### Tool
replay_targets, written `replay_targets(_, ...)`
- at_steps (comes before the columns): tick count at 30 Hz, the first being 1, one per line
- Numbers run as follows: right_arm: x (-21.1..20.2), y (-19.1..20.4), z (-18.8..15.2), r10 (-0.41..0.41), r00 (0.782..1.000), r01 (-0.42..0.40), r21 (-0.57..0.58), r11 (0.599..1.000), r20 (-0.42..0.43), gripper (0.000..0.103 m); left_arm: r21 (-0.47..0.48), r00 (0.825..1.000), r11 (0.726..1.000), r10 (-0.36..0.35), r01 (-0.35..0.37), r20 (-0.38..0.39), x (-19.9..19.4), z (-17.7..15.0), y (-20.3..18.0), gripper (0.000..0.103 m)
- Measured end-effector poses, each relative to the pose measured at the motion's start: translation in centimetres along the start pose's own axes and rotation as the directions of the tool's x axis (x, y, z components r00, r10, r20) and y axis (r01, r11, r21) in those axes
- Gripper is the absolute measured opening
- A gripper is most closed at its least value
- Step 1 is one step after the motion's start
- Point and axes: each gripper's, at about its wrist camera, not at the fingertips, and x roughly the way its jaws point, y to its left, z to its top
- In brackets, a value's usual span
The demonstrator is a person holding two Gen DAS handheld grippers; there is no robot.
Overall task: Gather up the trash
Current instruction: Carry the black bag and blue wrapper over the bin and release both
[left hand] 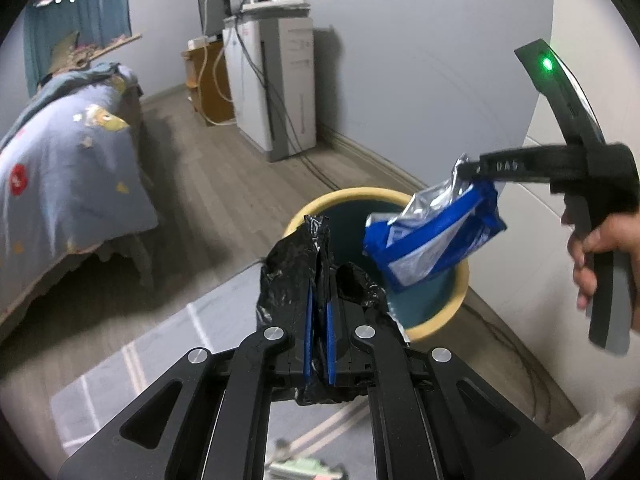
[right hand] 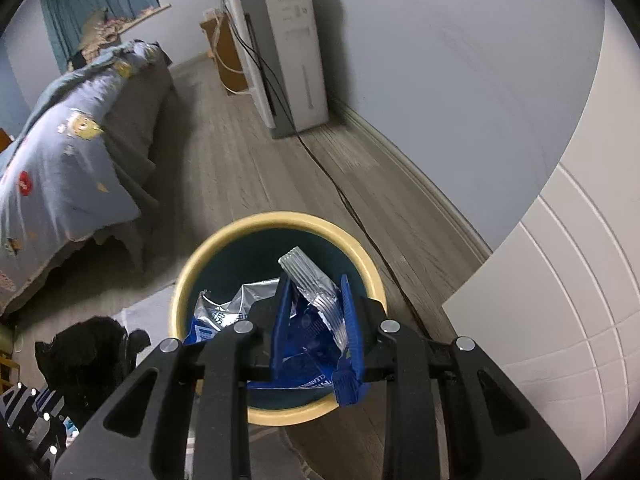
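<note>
Left hand-held gripper is pinched tight on a crumpled black wrapper; right hand-held gripper is clamped on a blue-and-silver packet, hanging right over the bin; so both bits of trash are picked up, neither dropped in yet; bin looks empty inside; cable runs along the floor beside it, bed off to the left, nothing really blocking the drop.

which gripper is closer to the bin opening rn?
Right. The right gripper holds the blue wrapper over the bin; the left gripper, holding black wrapper, is short of its rim.
</note>
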Motion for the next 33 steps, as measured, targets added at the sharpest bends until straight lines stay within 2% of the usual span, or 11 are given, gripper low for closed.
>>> replay_targets(3,1.2,-0.5,-0.3,-0.038,0.999,0.038,0.006,0.999,-0.033,0.025,-0.009,0.999,1.0,-0.007,0.007,-0.039,2.5,0.4,-0.7,0.006)
replay_targets(7,2.1,-0.4,-0.6,-0.044,0.997,0.044,-0.002,0.999,-0.061,0.025,0.018,0.997,1.0,0.013,-0.012,-0.072,5.2,0.8,-1.5,0.007)
replay_targets(16,3.2,-0.2,-0.5,-0.037,0.995,0.037,-0.002,0.999,-0.094,0.025,0.041,0.999,0.999,0.01,-0.008,-0.054,7.1,2.1,-2.6,0.007)
replay_targets(24,3.5,-0.9,-0.1,-0.005,0.995,0.01,0.054,0.998,-0.098,0.025,0.022,1.0,0.999,-0.03,0.03,0.01,6.3,2.7,-2.6,0.007)
replay_targets(28,3.7,-1.2,-0.2,0.008,0.994,0.0,0.069,0.998,-0.109,0.025,0.022,0.999,0.999,-0.043,0.044,-0.01,6.6,2.3,-3.1,0.019)
replay_targets(30,3.7,-1.3,-0.2,0.007,0.994,0.001,0.073,0.997,-0.112,0.026,0.023,0.999,0.999,-0.04,0.04,-0.021,6.9,2.0,-3.1,0.031)
replay_targets(32,3.8,-1.3,-0.3,0.013,0.993,-0.004,0.081,0.997,-0.115,0.027,0.014,0.999,0.999,-0.046,0.046,-0.019,6.9,1.7,-2.9,0.047)
replay_targets(33,3.8,-1.2,-0.3,0.015,0.993,-0.005,0.083,0.997,-0.117,0.027,0.011,0.999,0.999,-0.043,0.043,-0.018,6.9,1.6,-2.8,0.049)
